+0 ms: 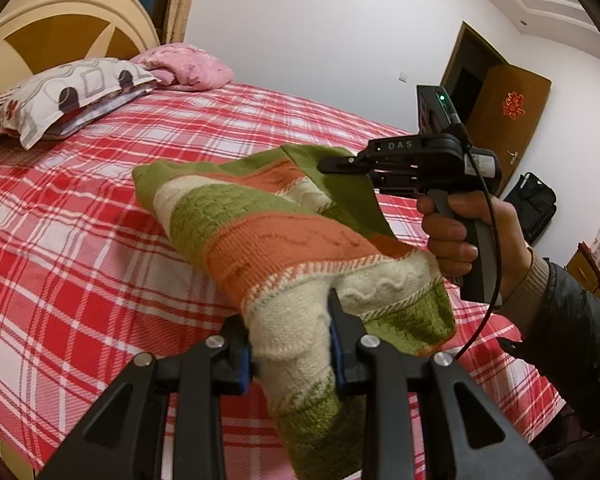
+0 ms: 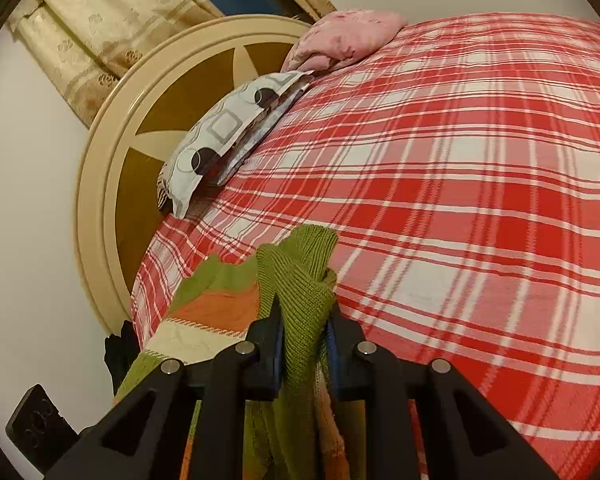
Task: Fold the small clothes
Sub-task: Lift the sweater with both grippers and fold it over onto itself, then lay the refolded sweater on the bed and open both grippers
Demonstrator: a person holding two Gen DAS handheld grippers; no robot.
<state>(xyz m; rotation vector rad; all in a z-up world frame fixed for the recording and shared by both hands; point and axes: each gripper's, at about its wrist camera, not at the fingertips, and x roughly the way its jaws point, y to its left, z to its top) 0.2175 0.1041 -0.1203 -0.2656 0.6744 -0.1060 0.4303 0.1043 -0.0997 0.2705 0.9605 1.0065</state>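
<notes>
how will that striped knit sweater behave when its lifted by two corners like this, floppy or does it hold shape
Likely floppy: the striped knit sweater sags in folds between the left tool and the right tool. Probably not slippery, since the chunky ribbed knit bunches thickly between the right tool's pads in its own view. It seems fairly light, hanging above the plaid bedspread from two pinches.

Plaid bed (image 2: 480,168): patterned pillow (image 2: 220,132), pink pillow (image 2: 348,36).

Even, soft indoor light (no glare), heavy fisheye bending, dark corners, slight softness.
</notes>
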